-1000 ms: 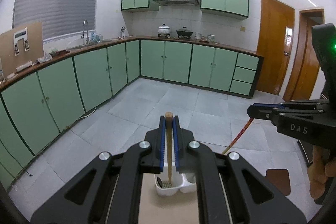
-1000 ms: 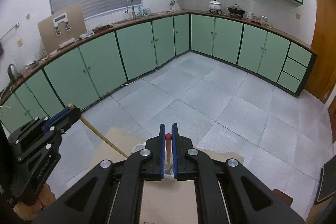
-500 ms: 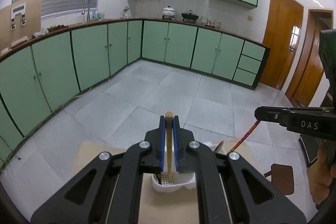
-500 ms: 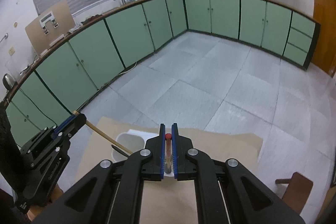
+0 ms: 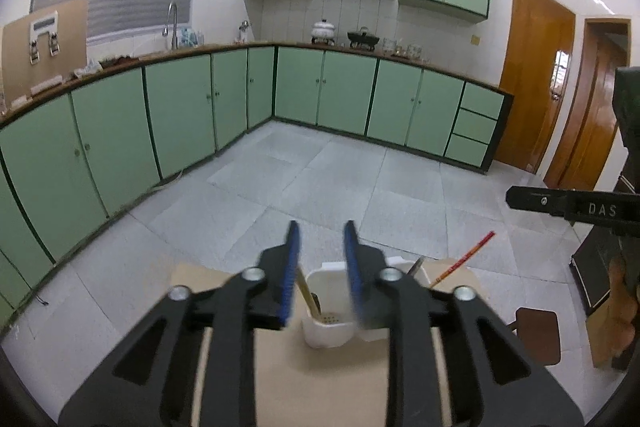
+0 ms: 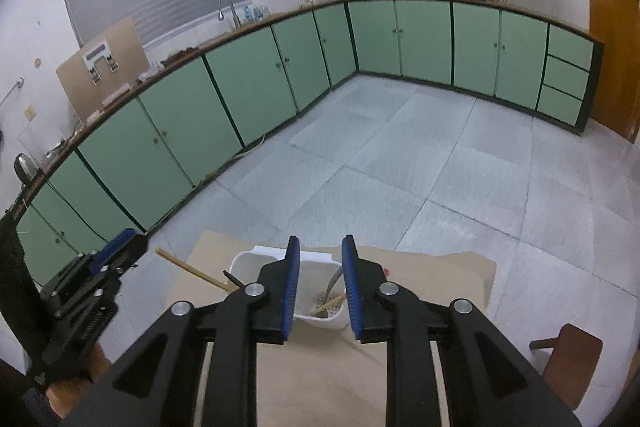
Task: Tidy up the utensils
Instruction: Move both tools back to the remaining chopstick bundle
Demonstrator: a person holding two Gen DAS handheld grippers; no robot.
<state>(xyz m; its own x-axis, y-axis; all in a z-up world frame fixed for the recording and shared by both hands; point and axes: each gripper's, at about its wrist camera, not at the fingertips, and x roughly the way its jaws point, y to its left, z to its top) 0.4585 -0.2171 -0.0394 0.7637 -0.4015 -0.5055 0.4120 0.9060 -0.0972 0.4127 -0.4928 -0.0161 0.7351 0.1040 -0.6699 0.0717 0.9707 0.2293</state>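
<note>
Utensils (image 6: 328, 305) in white holder (image 6: 320, 319); left tongs (image 5: 320, 263), right tongs (image 6: 320, 275) both apart; "DAS" readable.

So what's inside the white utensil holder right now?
In the white utensil holder: a wooden chopstick, a red-tipped chopstick and a dark utensil. The open grippers cover the rest.

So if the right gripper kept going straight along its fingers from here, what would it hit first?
Most likely the white utensil holder, which sits between the open fingers of the right gripper on the tan table. Depth is unclear, so it might pass just over the rim.
</note>
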